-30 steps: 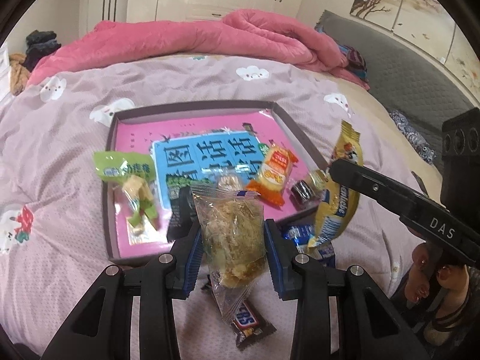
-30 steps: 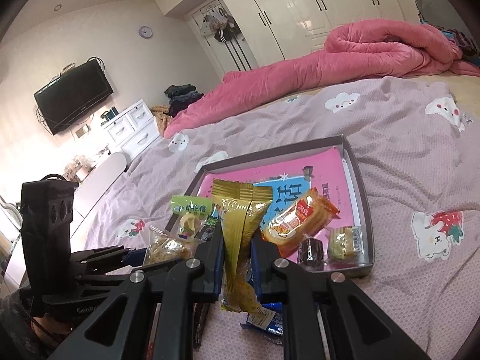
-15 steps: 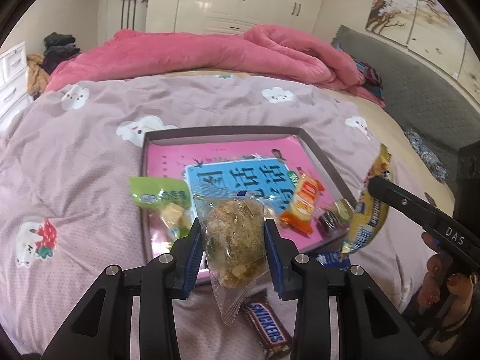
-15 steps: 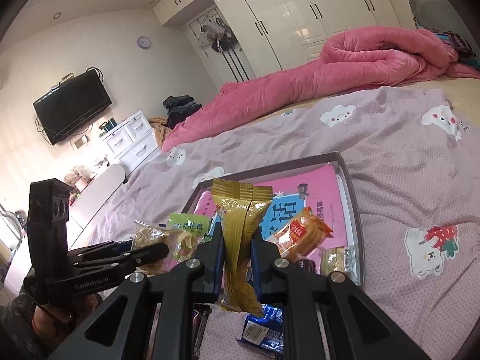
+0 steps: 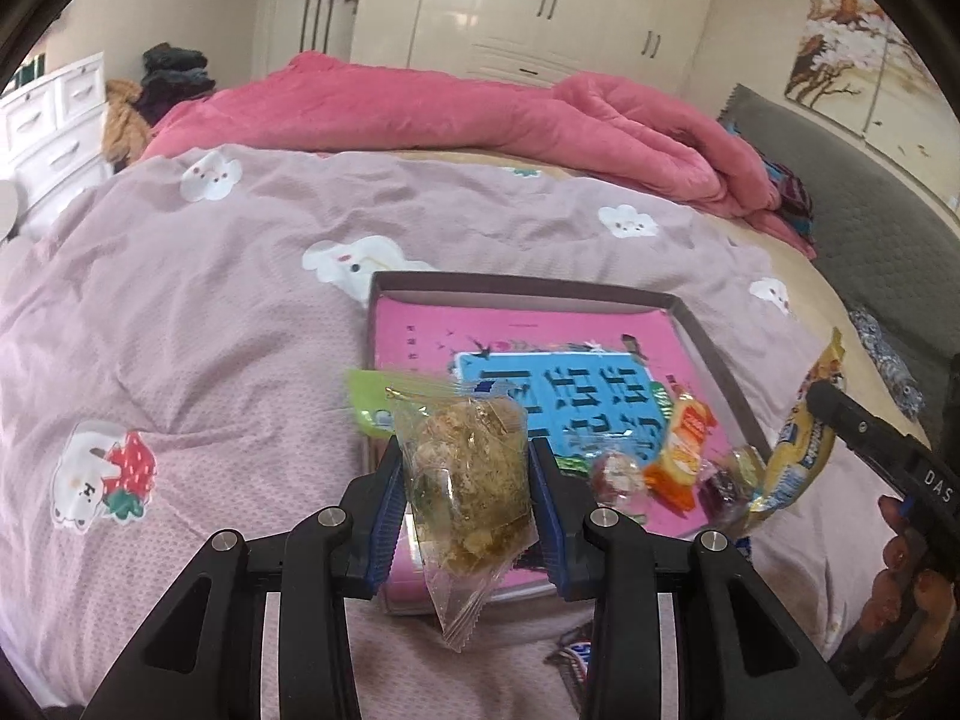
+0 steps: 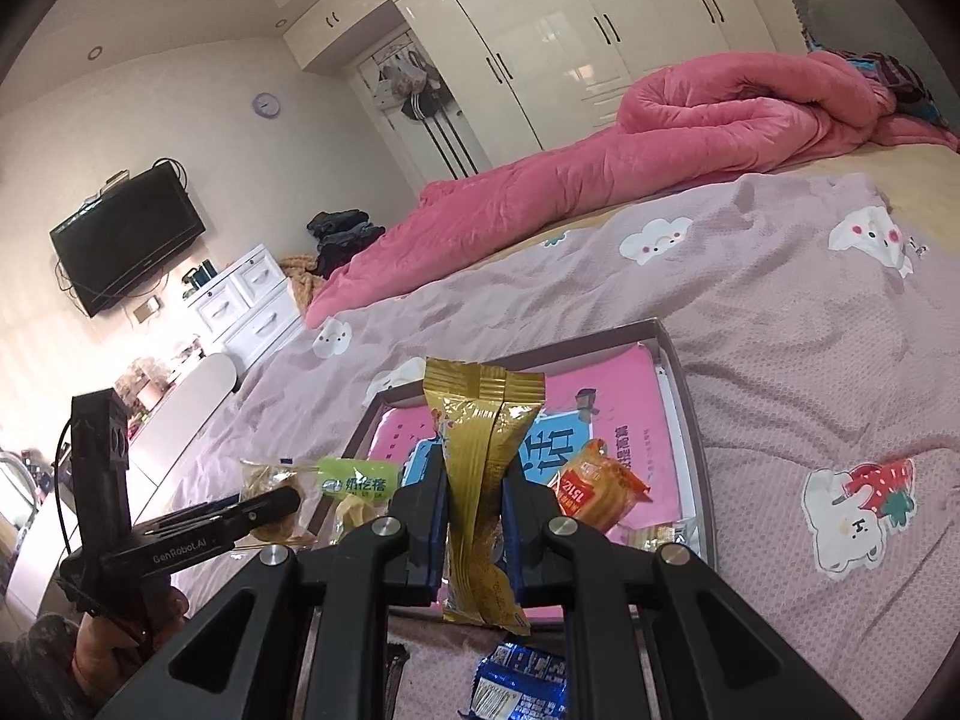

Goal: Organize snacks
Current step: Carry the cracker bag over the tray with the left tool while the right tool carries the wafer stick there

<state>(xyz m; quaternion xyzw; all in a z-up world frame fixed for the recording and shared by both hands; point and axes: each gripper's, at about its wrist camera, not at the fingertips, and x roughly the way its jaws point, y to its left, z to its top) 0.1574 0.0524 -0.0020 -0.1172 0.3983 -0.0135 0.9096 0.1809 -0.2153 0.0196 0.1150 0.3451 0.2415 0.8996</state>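
You held both packets up over the near edge of the shallow box (image 5: 708, 336) on the bed, probably so each could go down among the snacks already lying inside. Your left gripper (image 5: 468, 480) was clamped on the clear bag (image 5: 468, 468), and your right gripper (image 6: 474, 510) was pinched tight on the gold packet (image 6: 480, 456).

White wardrobe (image 6: 540, 48), wall-mounted television (image 6: 126, 240)
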